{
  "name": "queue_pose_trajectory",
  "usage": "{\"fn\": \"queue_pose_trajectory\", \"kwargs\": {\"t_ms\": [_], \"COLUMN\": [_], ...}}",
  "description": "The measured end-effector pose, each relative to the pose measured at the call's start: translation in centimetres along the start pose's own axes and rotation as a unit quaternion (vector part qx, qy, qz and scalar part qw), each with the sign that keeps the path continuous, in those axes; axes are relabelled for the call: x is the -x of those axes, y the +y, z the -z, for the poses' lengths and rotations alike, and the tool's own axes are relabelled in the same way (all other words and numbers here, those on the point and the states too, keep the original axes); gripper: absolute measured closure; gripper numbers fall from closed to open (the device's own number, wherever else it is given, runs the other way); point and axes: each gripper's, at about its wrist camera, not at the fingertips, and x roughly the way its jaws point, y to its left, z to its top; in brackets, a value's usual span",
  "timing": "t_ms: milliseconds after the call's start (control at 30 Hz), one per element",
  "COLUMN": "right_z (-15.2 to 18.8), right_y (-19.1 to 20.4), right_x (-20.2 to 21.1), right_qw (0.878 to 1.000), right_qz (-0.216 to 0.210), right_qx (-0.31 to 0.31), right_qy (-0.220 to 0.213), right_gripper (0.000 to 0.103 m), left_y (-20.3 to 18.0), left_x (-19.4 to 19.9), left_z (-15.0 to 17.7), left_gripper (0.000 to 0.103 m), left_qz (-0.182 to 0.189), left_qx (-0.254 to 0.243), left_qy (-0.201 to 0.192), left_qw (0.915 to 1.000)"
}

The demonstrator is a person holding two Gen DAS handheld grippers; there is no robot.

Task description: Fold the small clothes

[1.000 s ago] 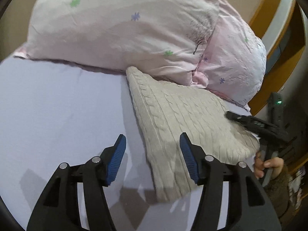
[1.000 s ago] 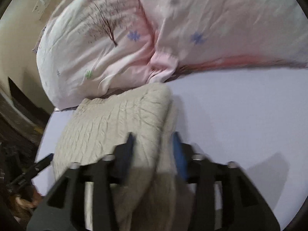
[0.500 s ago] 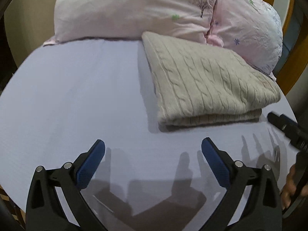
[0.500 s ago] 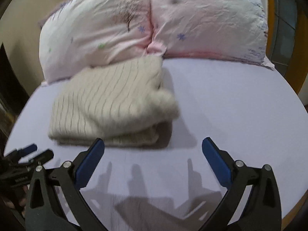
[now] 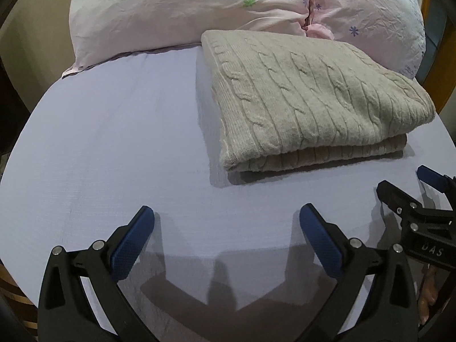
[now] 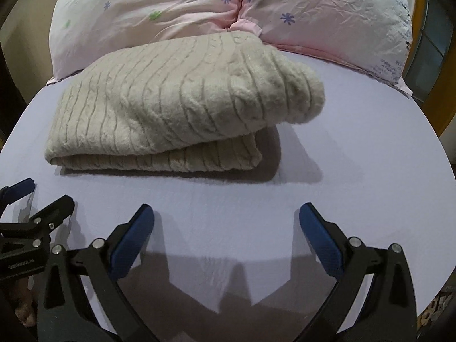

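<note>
Presently: one beige cable-knit sweater [image 5: 313, 99], folded into a thick rectangular stack, lying flat on the lavender bed sheet [image 5: 114, 142], its far edge against two pale pink floral pillows [image 5: 199, 2] at the head of the bed. In the right wrist view the same sweater [image 6: 182, 99] shows a rounded fold at its right end. Left gripper [image 5: 226, 239]: jaws spread wide, empty, above the sheet near the sweater's front edge. Right gripper [image 6: 226, 238]: jaws likewise spread wide, holding nothing, just beside the left gripper.
</note>
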Motion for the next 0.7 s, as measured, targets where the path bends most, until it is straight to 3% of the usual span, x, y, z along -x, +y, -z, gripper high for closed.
{"fn": "queue_pose_trajectory", "kwargs": {"t_ms": [700], "right_z": [0.09], "right_y": [0.05], "right_x": [0.2], "right_qw": [1.0], "right_qz": [0.001], "right_qx": [0.002], "right_qy": [0.004], "right_gripper": [0.002], "left_y": [0.17], "left_x": [-0.09], "left_z": [-0.19], "left_gripper": [0.001], "left_qz": [-0.01], "left_qx": [0.012], "left_qy": [0.006], "left_qw": [0.9999]}}
